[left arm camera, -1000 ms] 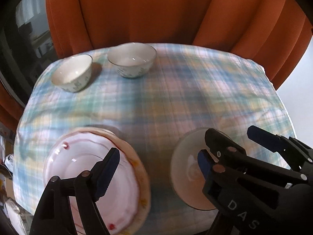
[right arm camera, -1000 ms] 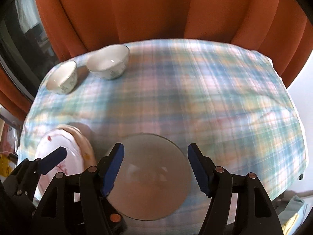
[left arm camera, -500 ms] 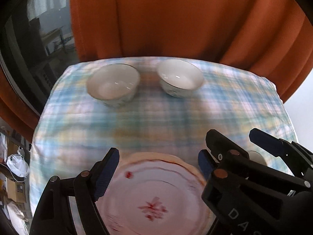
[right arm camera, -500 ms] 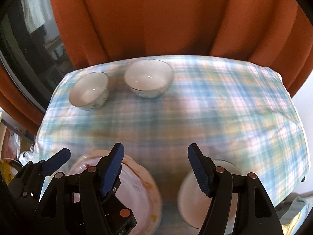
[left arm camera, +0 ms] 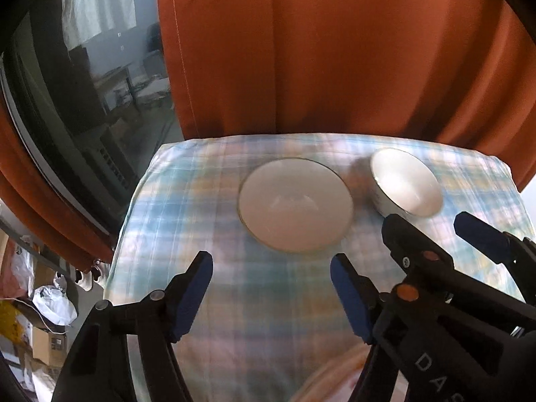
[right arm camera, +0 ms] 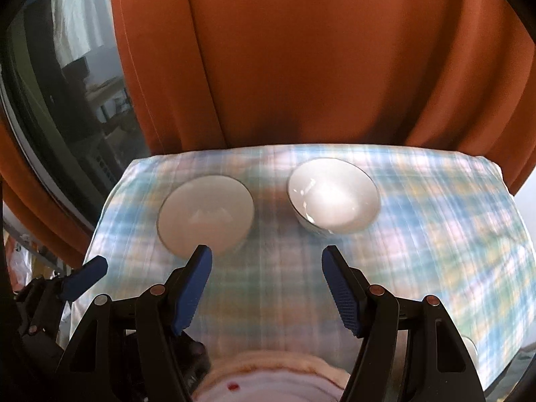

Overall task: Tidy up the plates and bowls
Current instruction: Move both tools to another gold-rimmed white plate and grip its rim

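Two white bowls stand side by side at the far end of the plaid tablecloth: the left bowl (left arm camera: 294, 207) (right arm camera: 205, 213) and the right bowl (left arm camera: 405, 186) (right arm camera: 333, 197). My left gripper (left arm camera: 271, 296) is open and empty, just short of the left bowl. My right gripper (right arm camera: 266, 288) is open and empty, short of the gap between the bowls; it also shows in the left wrist view (left arm camera: 432, 231). A white plate with red marks on a tan plate (right arm camera: 268, 378) lies at the near edge under the right gripper. A small white dish rim (right arm camera: 469, 346) peeks out at the right.
The table with the plaid cloth (left arm camera: 234, 301) (right arm camera: 435, 251) is backed by an orange curtain (left arm camera: 335, 50) (right arm camera: 318, 50). A dark window (left arm camera: 83, 83) is to the left. Boxes and bags (left arm camera: 43, 318) lie on the floor left of the table.
Both grippers have moved forward and leftward across the table, toward the two bowls. The plates have dropped to the bottom edge of the views. Both grippers stayed open.
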A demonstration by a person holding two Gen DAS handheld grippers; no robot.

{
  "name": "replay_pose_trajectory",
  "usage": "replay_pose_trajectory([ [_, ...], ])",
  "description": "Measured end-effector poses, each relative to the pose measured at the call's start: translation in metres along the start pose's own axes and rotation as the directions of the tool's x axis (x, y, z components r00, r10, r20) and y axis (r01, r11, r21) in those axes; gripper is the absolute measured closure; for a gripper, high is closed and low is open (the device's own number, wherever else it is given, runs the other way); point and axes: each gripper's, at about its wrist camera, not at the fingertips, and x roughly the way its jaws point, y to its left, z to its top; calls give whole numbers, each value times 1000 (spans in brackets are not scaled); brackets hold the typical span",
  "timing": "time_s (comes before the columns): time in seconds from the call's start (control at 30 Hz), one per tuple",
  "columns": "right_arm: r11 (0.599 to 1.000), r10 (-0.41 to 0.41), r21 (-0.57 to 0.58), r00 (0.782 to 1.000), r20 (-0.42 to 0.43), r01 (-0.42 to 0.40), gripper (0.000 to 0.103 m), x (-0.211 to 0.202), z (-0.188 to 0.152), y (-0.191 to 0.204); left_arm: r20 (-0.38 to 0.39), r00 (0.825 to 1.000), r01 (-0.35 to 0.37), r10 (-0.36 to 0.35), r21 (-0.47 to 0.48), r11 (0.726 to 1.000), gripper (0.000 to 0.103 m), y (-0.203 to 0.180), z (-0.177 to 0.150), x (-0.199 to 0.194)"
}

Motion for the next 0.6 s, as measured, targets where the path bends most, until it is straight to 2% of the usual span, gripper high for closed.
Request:
replay_pose_trajectory([
  [0.07,1000,-7,12,1000,-9,7,31,10,7,4,12,1000,-15,15,4,1000,28,4,8,9],
  [0.2,999,-4,49,1000,-23,5,31,34,19,7,5,1000,1,-1,19,1000,31,11,22,29],
  [0.33,998,-14,56,999,-40,16,31,61,30,11,14,1000,-14,13,29,999,42,16,33,51],
  [0.43,998,-15,58,999,-48,18,32,82,39,13,11,1000,-18,18,36,999,45,17,43,66],
  [0.6,998,-5,65,998,-70,10,45,108,47,17,-25,1000,-16,17,26,1000,54,18,52,91],
])
